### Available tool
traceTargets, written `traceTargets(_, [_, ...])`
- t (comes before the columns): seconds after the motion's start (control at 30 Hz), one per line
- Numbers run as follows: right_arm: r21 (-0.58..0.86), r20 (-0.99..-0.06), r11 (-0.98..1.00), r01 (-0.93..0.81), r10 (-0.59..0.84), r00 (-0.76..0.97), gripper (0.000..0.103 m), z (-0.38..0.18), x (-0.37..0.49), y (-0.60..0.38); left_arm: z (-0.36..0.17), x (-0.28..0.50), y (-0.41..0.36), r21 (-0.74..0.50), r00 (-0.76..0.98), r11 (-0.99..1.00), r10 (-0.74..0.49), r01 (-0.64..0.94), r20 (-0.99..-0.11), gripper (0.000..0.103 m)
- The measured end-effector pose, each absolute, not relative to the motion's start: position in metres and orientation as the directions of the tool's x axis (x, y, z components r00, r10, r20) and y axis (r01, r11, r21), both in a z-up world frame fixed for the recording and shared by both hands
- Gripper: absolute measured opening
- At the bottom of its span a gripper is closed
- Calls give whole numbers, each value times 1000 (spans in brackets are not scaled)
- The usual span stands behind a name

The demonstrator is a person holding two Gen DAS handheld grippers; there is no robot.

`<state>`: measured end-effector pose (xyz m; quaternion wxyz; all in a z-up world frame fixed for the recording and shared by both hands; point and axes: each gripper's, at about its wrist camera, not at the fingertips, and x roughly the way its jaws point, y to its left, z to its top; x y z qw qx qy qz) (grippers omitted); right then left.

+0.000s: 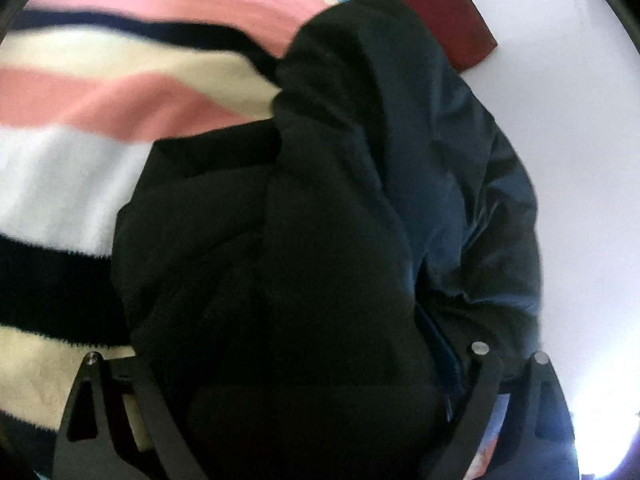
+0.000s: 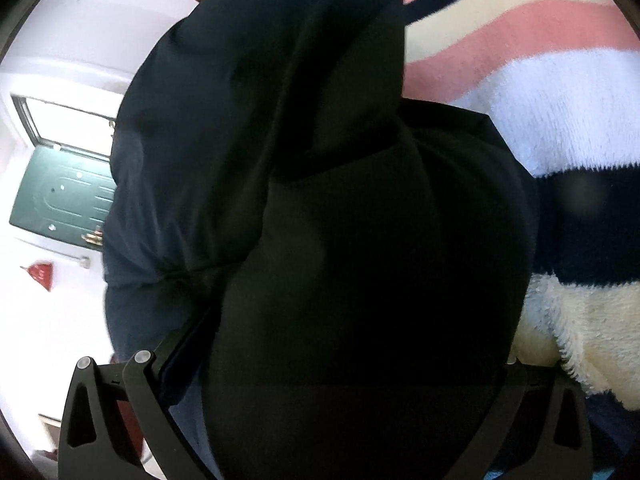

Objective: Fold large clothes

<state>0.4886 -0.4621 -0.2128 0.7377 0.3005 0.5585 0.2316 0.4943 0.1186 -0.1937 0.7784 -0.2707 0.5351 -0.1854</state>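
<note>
Dark jacket [image 1: 304, 240] is bunched up between both grippers, hanging over the striped blanket [image 1: 80, 168] at 9 o'clock, probably lifted to shake it flat. Left gripper [image 1: 288, 360] and right gripper [image 2: 320, 364] are buried in cloth; can't tell whether they're clamped.

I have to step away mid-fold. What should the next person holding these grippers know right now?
Left gripper: fingertips buried in the dark garment; it seems to hold it, but the grip itself is hidden.
Right gripper: the same, with cloth draped over its fingers.
Where things are: the garment hangs bunched between both grippers, over the striped fleece blanket. A dark red cloth lies further off.
Done: garment gathered up; no neat fold shows.
Left: probably spread it flat on the blanket, then fold.
</note>
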Motion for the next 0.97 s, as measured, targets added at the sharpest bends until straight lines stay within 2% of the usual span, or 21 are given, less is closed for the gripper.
traceTargets(0.03, [685, -697, 728, -11, 660, 281, 102, -211, 487, -460, -187, 492, 113, -601, 379, 799, -560, 13, -737, 81])
traceTargets(0.07, [670, -707, 743, -14, 643, 295, 94, -208, 486, -457, -183, 491, 109, -593, 392, 805, -552, 21, -736, 70])
traceTargets(0.1, [651, -713, 759, -30, 624, 319, 74, -202, 482, -453, -176, 489, 105, -586, 403, 810, -546, 29, -734, 57])
traceTargets(0.2, [644, -691, 761, -79, 624, 365, 40, -180, 475, -448, -153, 480, 90, -560, 434, 824, -536, 82, -724, 38])
traceTargets(0.3, [586, -704, 797, -145, 590, 395, 27, -159, 467, -435, -130, 471, 80, -547, 469, 829, -530, 112, -707, 29])
traceTargets(0.53, [481, -674, 850, -215, 515, 529, 22, -95, 439, -415, -67, 435, 85, -569, 567, 797, -569, 203, -595, 26])
traceTargets(0.7, [489, -616, 835, -253, 536, 577, 22, -58, 402, -409, -35, 393, 98, -559, 612, 792, -574, 245, -544, 26])
traceTargets(0.83, [509, -578, 813, -283, 566, 588, 23, -41, 381, -402, -35, 379, 121, -560, 614, 790, -576, 249, -539, 26])
traceTargets(0.97, [514, -610, 817, -263, 563, 558, 23, -63, 376, -389, -75, 378, 127, -558, 583, 806, -553, 195, -595, 26])
